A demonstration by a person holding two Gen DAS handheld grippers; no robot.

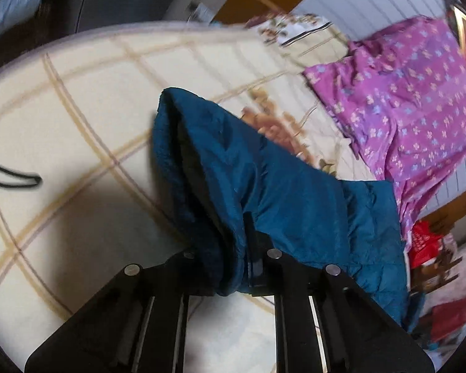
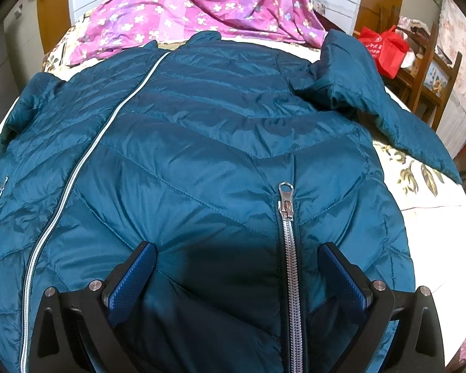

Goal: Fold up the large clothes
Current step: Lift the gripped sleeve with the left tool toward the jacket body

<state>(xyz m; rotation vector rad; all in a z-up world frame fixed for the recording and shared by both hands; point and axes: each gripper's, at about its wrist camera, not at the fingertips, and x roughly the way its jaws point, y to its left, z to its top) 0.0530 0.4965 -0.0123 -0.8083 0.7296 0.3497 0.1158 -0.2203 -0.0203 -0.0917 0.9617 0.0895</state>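
A teal quilted puffer jacket [image 2: 202,143] lies spread front-up on the bed, with a silver main zipper and a pocket zipper [image 2: 285,205]. Its right sleeve [image 2: 372,93] is folded in over the shoulder. My right gripper [image 2: 236,267] is open, its blue pads [image 2: 133,276] resting on the jacket's lower front on either side of the pocket zipper. In the left wrist view, my left gripper [image 1: 230,258] is shut on the cuff end of the jacket's sleeve [image 1: 264,186] and holds it lifted above the bed sheet [image 1: 77,108].
A purple flowered quilt [image 2: 202,3] lies at the head of the bed, also in the left wrist view [image 1: 404,99]. A red bag [image 2: 385,49] sits on a wooden chair beside the bed. A black cord [image 1: 12,177] lies on the sheet at left.
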